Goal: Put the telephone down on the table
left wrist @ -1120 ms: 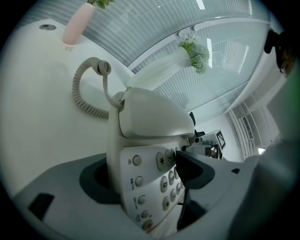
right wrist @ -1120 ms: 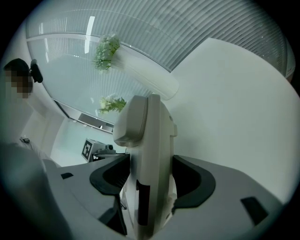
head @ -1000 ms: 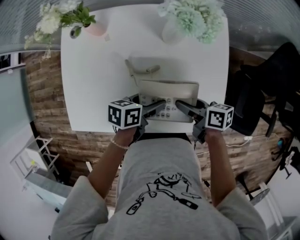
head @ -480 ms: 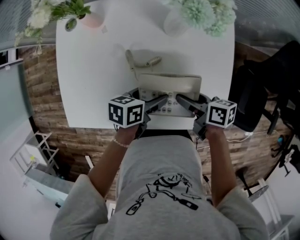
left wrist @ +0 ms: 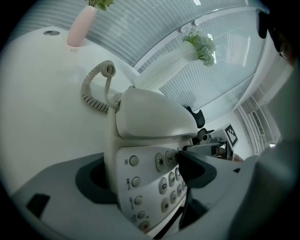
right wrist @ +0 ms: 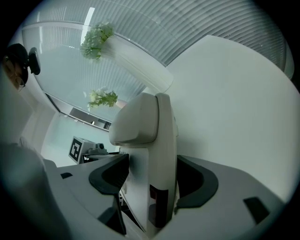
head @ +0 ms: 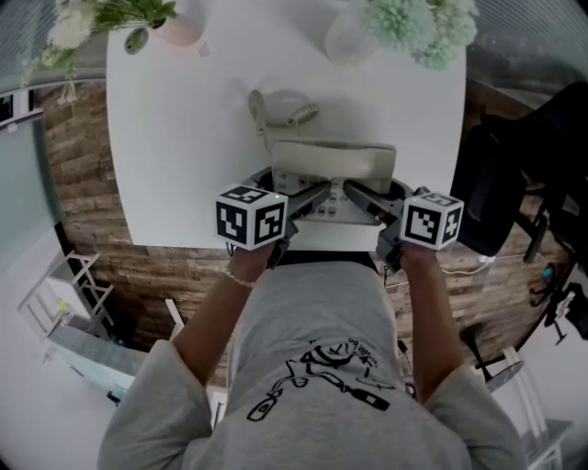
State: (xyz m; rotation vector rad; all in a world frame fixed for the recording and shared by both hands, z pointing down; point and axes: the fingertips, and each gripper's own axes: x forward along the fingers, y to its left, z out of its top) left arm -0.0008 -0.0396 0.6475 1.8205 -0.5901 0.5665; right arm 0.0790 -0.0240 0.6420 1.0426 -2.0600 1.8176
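A cream telephone (head: pixel 335 163), its handset on the cradle and a coiled cord (head: pixel 294 112) behind it, rests on the white table (head: pixel 184 138) close to the near edge. My left gripper (head: pixel 310 196) reaches it from the left and my right gripper (head: pixel 360 196) from the right. In the left gripper view the telephone (left wrist: pixel 150 122) stands between the opening jaws of the left gripper (left wrist: pixel 150 174), with a dark gap on its underside. In the right gripper view the telephone's (right wrist: pixel 154 140) end stands between the opening jaws of the right gripper (right wrist: pixel 151 180), narrow shadows at both sides.
A pink vase (head: pixel 175 29) with white flowers stands at the table's far left. A glass vase (head: pixel 344 41) of pale green flowers (head: pixel 418 23) is at the far right. A black chair (head: pixel 514 174) stands to the right of the table. Wooden floor lies around it.
The telephone and both grippers keep their places at the table's near edge. Only the head view has tilted a little, so the table sits slightly higher in the picture.
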